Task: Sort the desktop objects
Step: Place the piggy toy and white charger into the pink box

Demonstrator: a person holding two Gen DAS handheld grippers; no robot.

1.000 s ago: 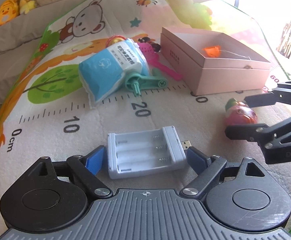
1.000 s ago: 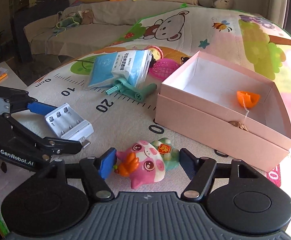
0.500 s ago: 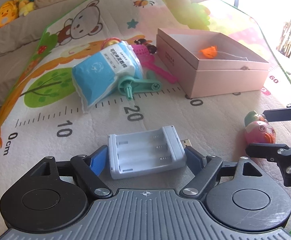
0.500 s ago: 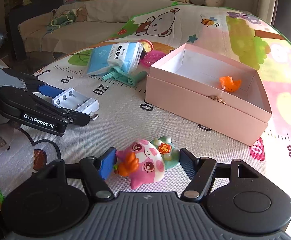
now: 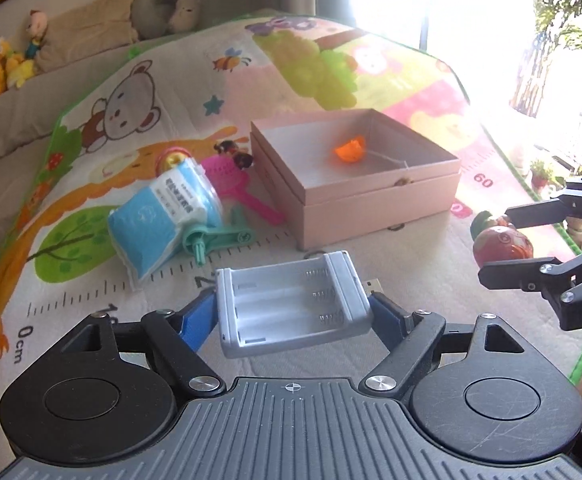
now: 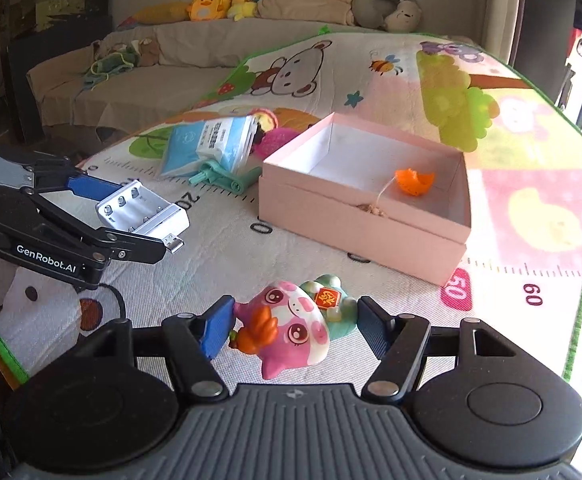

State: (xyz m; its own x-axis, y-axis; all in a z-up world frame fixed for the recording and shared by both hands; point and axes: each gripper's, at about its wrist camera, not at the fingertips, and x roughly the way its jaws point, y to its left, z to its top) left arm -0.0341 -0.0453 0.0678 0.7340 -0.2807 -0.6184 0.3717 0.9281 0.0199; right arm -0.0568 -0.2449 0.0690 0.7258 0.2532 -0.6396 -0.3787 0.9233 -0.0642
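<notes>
While you held the white battery charger point(image 5: 293, 308) clamped between your left gripper's point(image 5: 294, 318) fingers above the play mat point(image 5: 407, 256), your right gripper point(image 6: 293, 330) pinched the pink pig toy point(image 6: 287, 328); the open pink box point(image 5: 375, 200) sat at one o'clock, an orange piece point(image 5: 350, 151) inside; the blue packet point(image 5: 163, 220) lay at eleven.

We see a battery charger point(image 5: 291, 304) of smooth, pale grey plastic with a slight sheen, its metal plug tip bright at 3 o'clock. The pig toy point(image 6: 291, 328) looks like glossy, smooth vinyl. The pink box point(image 6: 365, 204) reads as matt card, white inside. Under them the play mat point(image 6: 371, 76) is soft, finely textured cloth. The tissue pack point(image 5: 163, 216) wears crinkled, shiny film. The gripper point(image 5: 291, 312) bodies are matt black plastic with ribbed grey tops and steel pivot screws.
</notes>
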